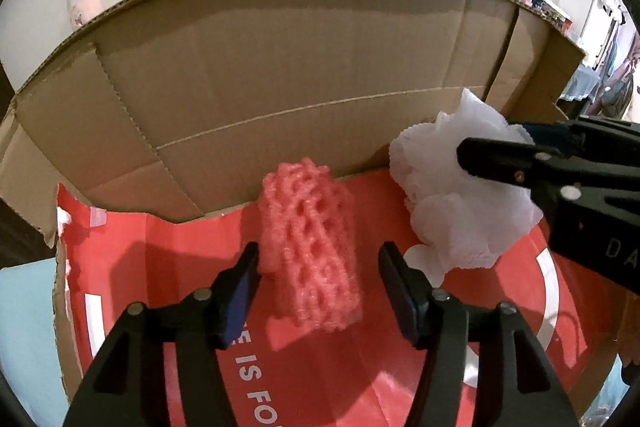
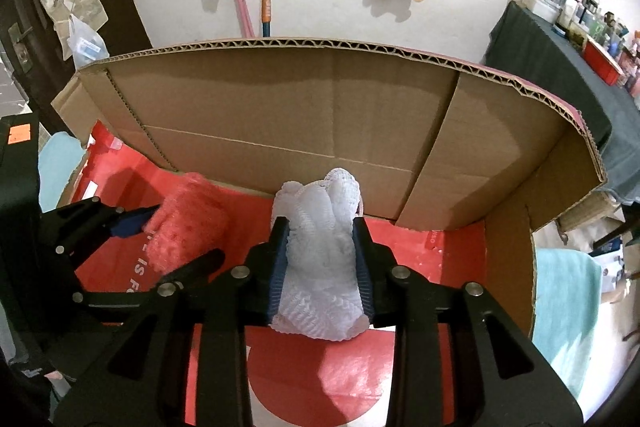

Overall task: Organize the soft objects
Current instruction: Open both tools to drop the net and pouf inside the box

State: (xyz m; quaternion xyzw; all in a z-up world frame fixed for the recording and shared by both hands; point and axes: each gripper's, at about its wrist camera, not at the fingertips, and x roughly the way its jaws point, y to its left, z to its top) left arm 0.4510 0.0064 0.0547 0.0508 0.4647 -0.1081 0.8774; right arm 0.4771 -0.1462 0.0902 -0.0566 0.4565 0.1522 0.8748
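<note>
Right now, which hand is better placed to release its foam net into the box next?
Probably the right. The right gripper has its pads against the white foam net over the cardboard box floor. The left gripper stands open around the pink foam net, which already rests there.

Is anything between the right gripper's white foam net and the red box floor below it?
Nothing visible. The white foam net sits in the right gripper over bare red box floor; the pink foam net lies aside.

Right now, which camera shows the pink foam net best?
The left wrist view: the pink foam net lies whole and sharp on the red box floor, between the open left claw fingers. The right wrist view shows it blurred, partly hidden by that claw.
</note>
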